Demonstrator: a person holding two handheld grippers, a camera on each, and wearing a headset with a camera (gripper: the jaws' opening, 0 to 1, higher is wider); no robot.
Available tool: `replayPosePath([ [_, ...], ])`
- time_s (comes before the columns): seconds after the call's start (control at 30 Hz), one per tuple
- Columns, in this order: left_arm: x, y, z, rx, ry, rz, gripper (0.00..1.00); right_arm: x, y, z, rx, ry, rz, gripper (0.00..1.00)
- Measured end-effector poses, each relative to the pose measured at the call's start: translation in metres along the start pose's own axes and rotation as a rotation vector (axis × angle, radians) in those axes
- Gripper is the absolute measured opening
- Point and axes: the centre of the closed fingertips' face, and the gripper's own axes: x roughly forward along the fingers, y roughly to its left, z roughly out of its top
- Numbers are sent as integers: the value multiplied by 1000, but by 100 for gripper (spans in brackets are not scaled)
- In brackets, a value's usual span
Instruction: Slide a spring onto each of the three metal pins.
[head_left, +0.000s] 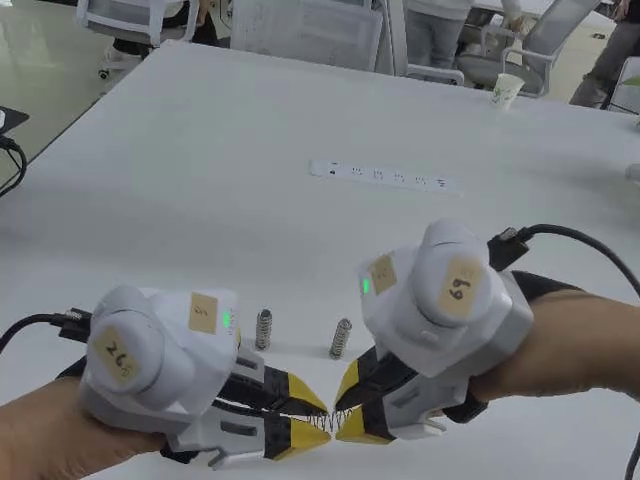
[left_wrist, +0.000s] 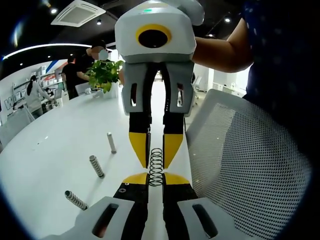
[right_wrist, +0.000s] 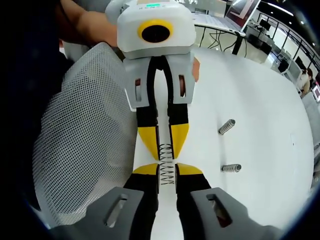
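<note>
Spring (left_wrist: 156, 167) is hanging just above the near edge of the surface (head_left: 250, 130), held between two sets of yellow-tipped jaws that are pointing at each other. On the left, the left gripper (left_wrist: 156, 180) is pinching one end, its jaws standing almost together with only the coil between them. Just beyond it, toward the middle of the surface, a first loaded pin (head_left: 263, 329) is standing upright and already wearing its coil. A second loaded pin (head_left: 341, 338) is standing near it to the right, dressed the same, so two of the three are looking done. In the left gripper view a bare pin (left_wrist: 111, 142) is standing in line with those two. It is looking smooth and unfilled, so it is probably the one waiting for this spring. On the right, the right gripper (right_wrist: 168, 169) is gripping the other end, its jaws likewise nearly together around the wire. Holding both ends is likely steadying the coil or passing it across. That way one side can regrip it with an open end facing the bare pin.
</note>
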Motion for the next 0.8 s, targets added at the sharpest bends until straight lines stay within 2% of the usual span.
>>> replayPosePath([
  [0.23, -4, 1, 4, -10, -20, 3, 2, 2, 1, -11, 33, -9, 3, 11],
  [0.37, -4, 1, 6, -11, -28, 6, 2, 2, -1, -10, 53, -37, 1, 9],
  [0.6, -4, 2, 6, -17, -30, 11, 2, -11, -1, 4, 82, -72, -3, 8],
  [0.8, -3, 4, 8, -18, -37, 15, 2, -17, -2, 14, 72, -81, -7, 8],
])
